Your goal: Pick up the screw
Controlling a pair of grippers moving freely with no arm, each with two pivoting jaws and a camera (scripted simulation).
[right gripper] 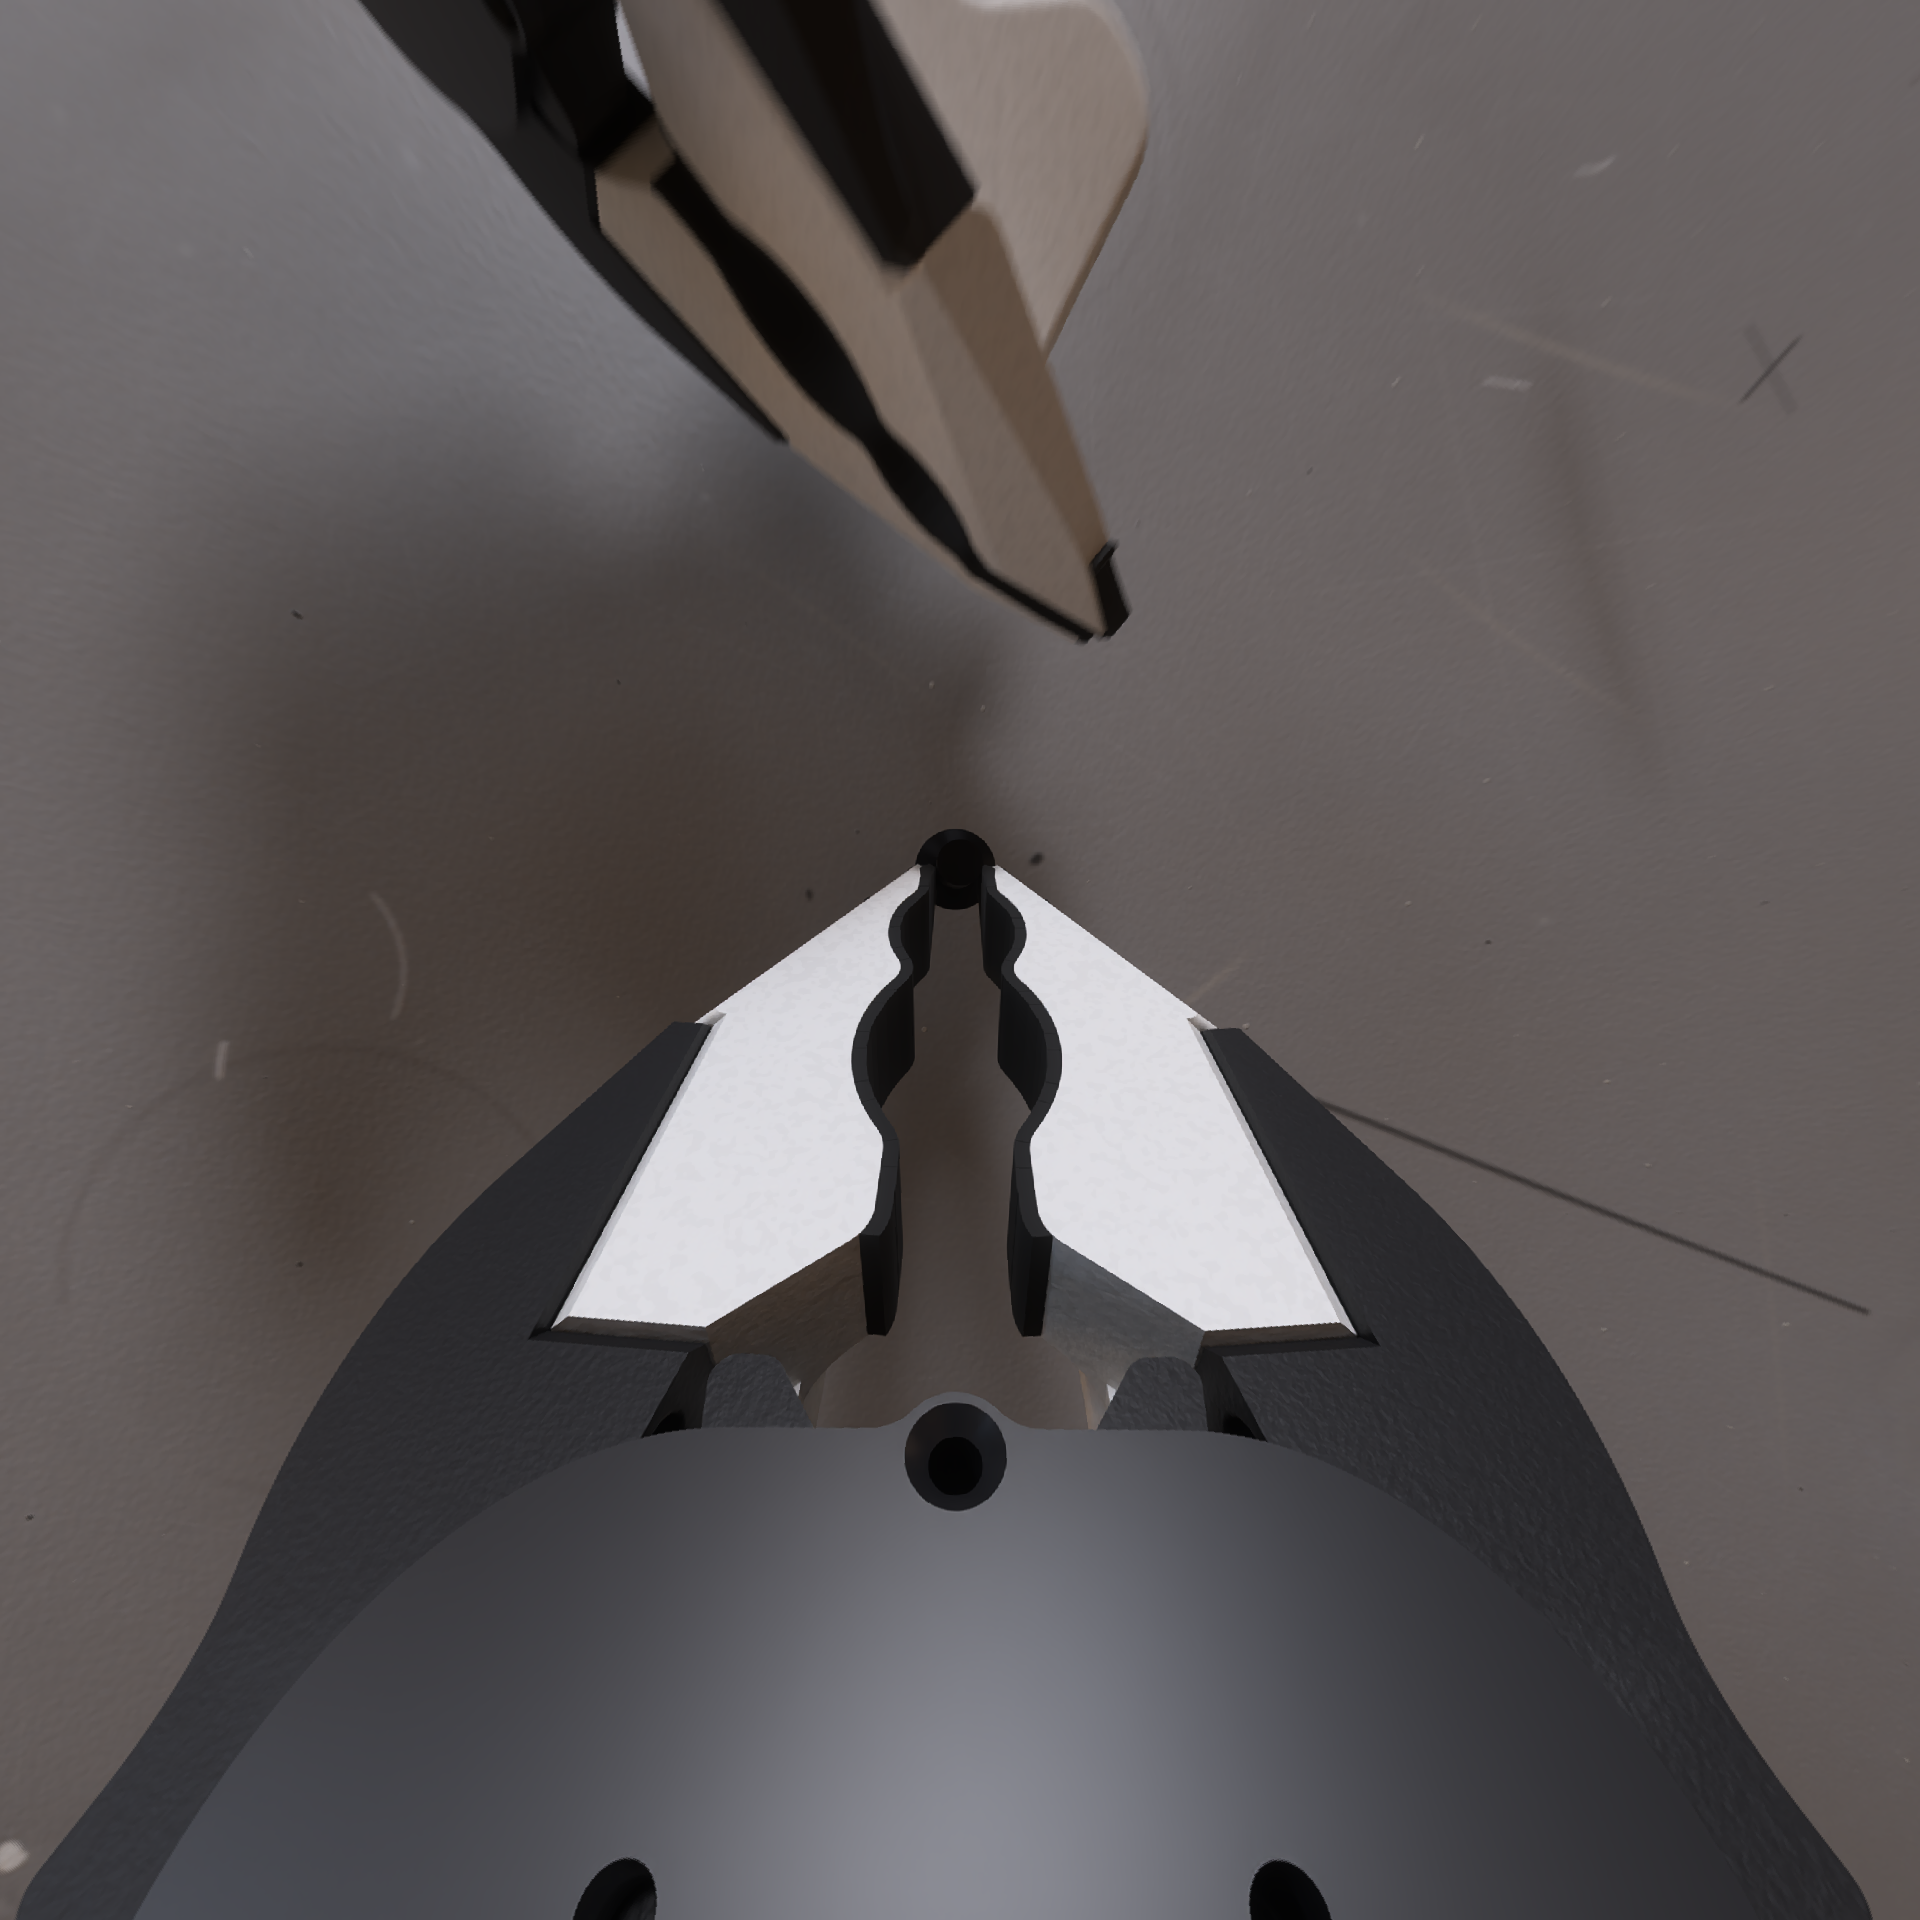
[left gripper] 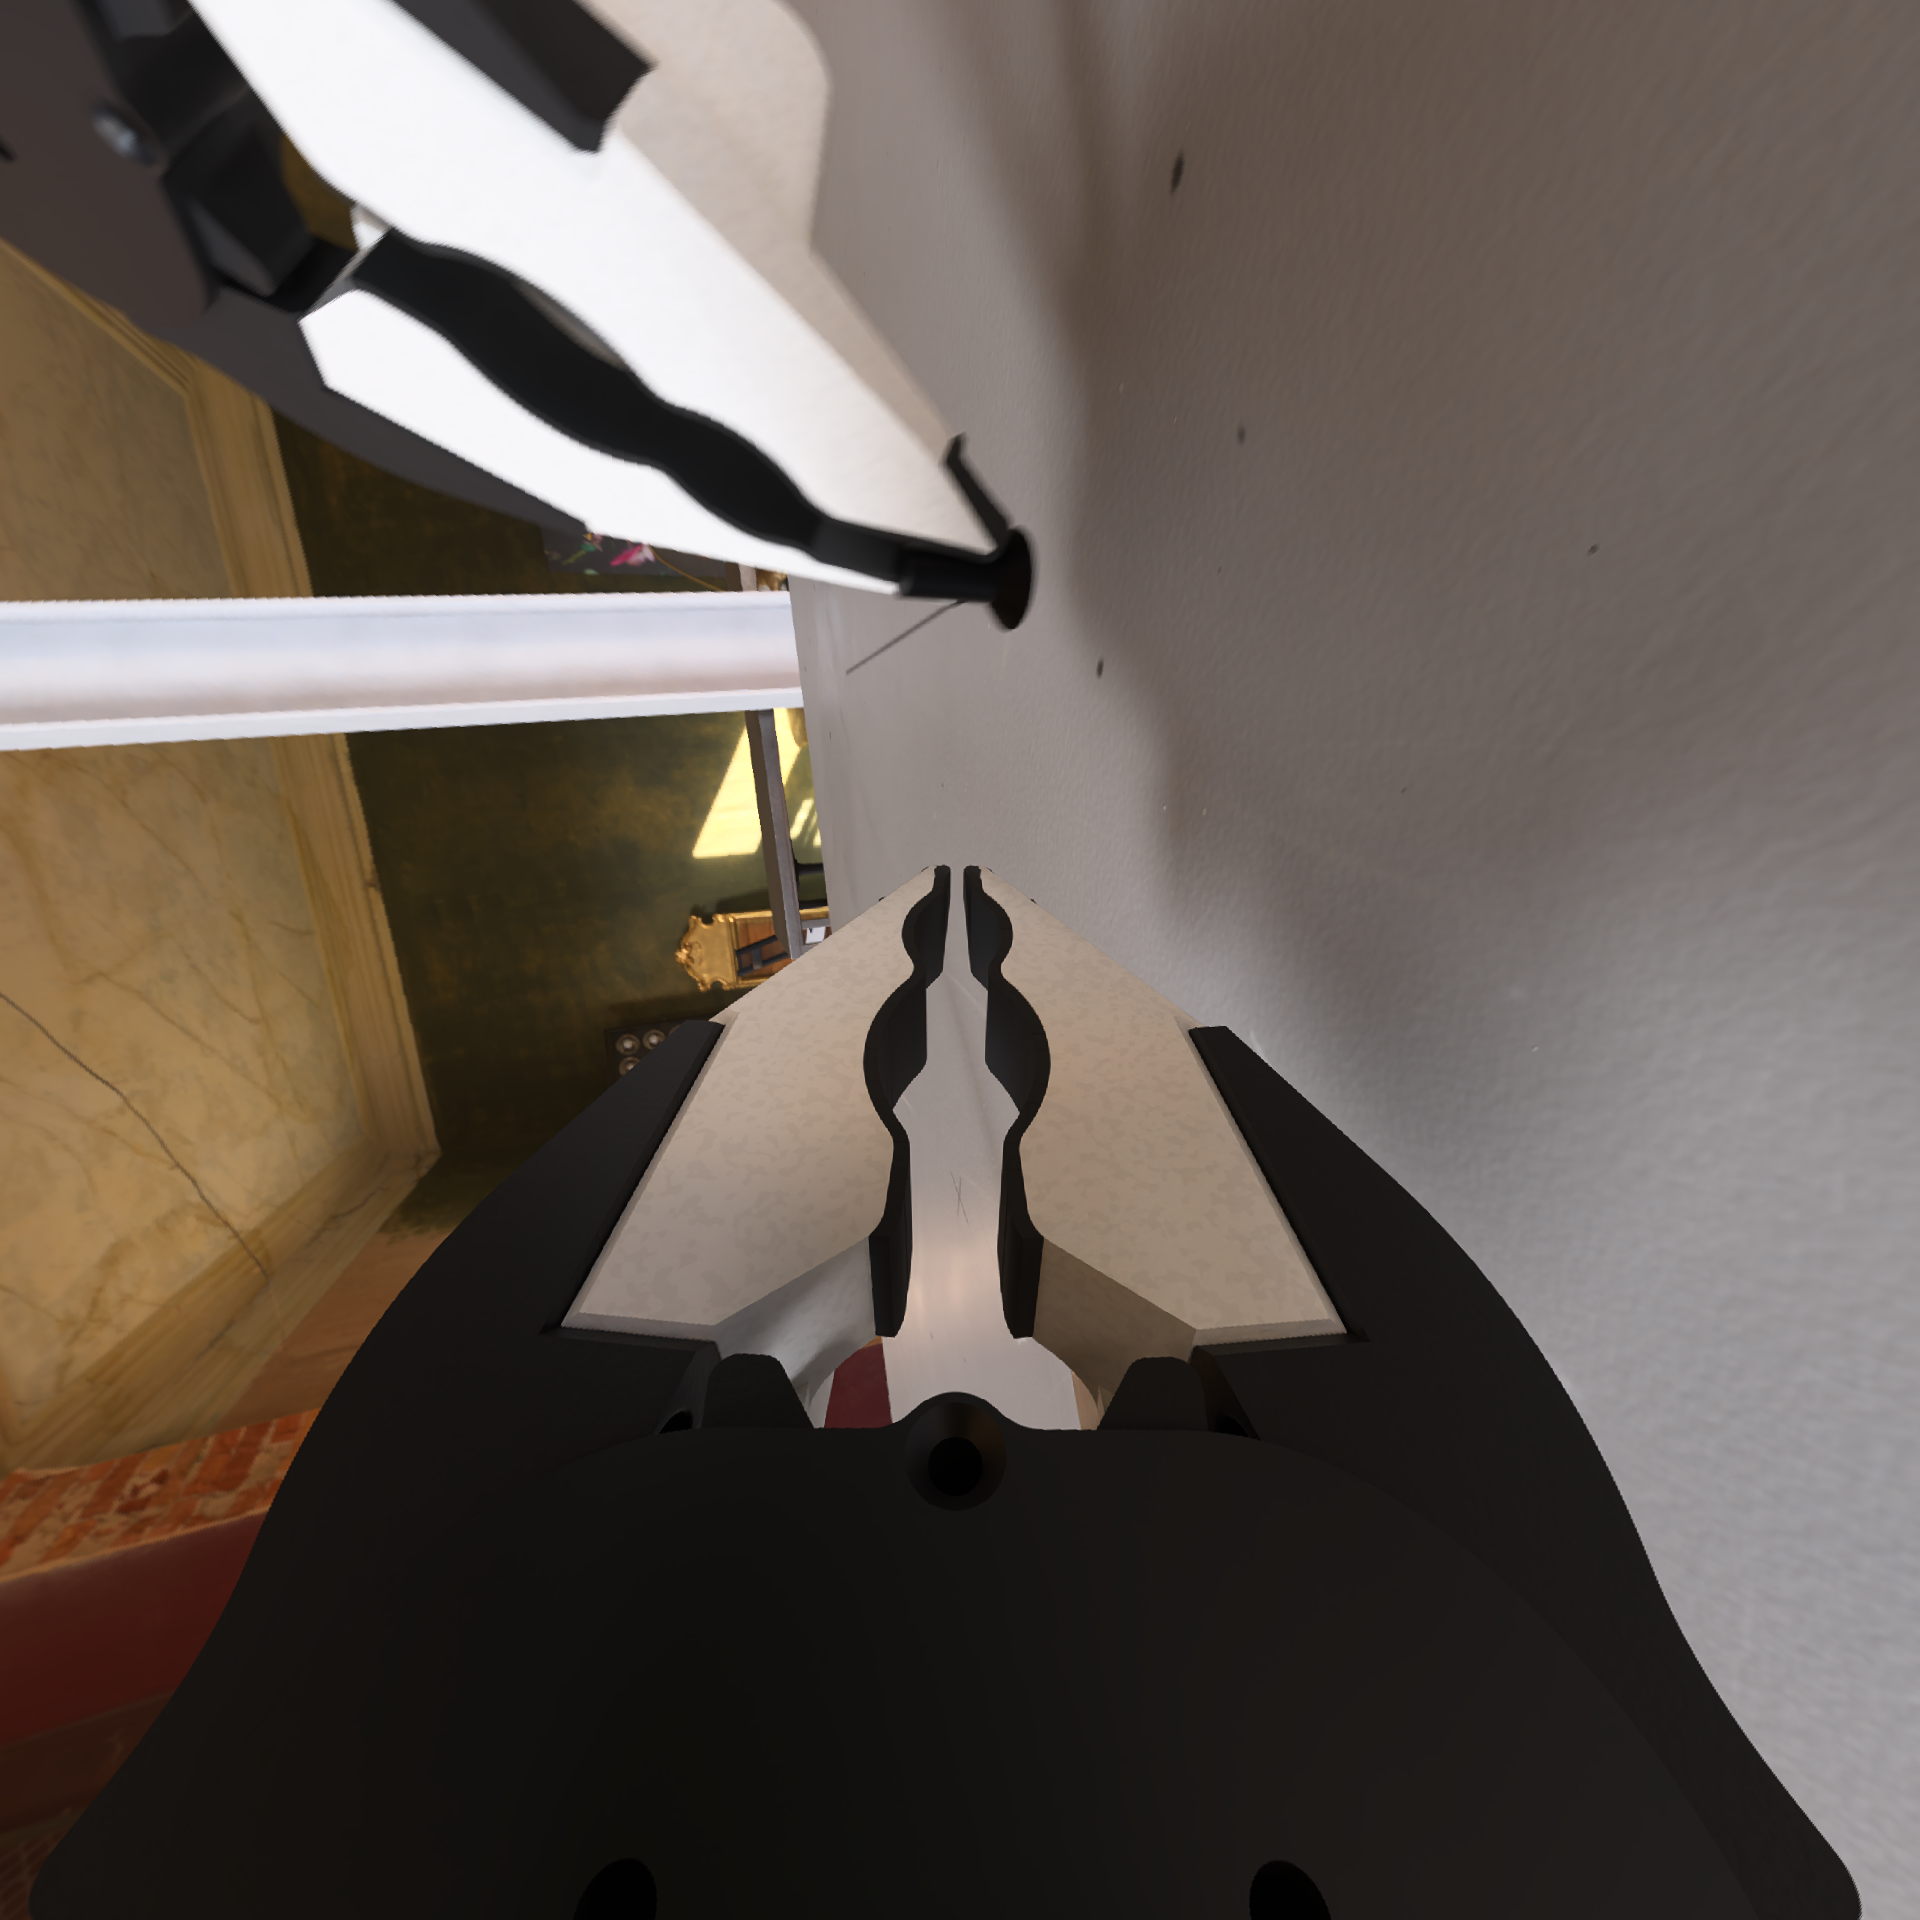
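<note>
A small black screw (right gripper: 956,864) is seen clamped between the tips of the right gripper (right gripper: 956,883), w/ its flared head poking just beyond the fingertips and set against the grey, scuffed table top (right gripper: 1455,831). In the left wrist view the same screw (left gripper: 992,582) is shown at the end of the right gripper (left gripper: 914,566), head pressed to or just off the surface; contact can't be confirmed. The shank is held in the narrow front notch of the black finger pads (right gripper: 904,1039), so the jaws are drawn nearly together around it.

The left gripper (left gripper: 956,878) is pictured w/ its fingers almost closed and nothing held between them; only a thin slit is left at the tips. It is viewed again from the right wrist cam, upper centre, the left gripper (right gripper: 1101,603) pointed down toward the table, near the screw but apart from it.

A pale metal rail (left gripper: 395,665) is seen at the table's edge in the left wrist view, w/ tan marble-look wall panels (left gripper: 156,987) and a reddish brick floor (left gripper: 135,1496) beyond.
</note>
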